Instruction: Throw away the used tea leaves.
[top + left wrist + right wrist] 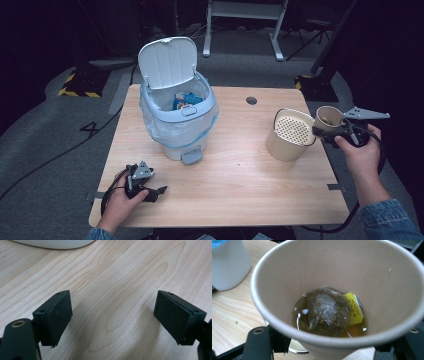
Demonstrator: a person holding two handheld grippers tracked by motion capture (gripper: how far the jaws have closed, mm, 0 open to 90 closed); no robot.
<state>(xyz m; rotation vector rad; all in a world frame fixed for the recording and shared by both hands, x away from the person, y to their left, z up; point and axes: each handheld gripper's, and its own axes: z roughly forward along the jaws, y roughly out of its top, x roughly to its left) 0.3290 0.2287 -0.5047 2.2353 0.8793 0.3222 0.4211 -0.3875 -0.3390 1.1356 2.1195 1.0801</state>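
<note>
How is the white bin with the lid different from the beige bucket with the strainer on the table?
The white bin is taller and wider; the beige bucket is low and small. The bin has a hinged lid standing open and a foot pedal; the bucket has a perforated strainer insert and a thin wire handle. The bin is lined with a plastic bag and holds some rubbish; the bucket's strainer looks bare. Both stand upright on the wooden table.
</note>
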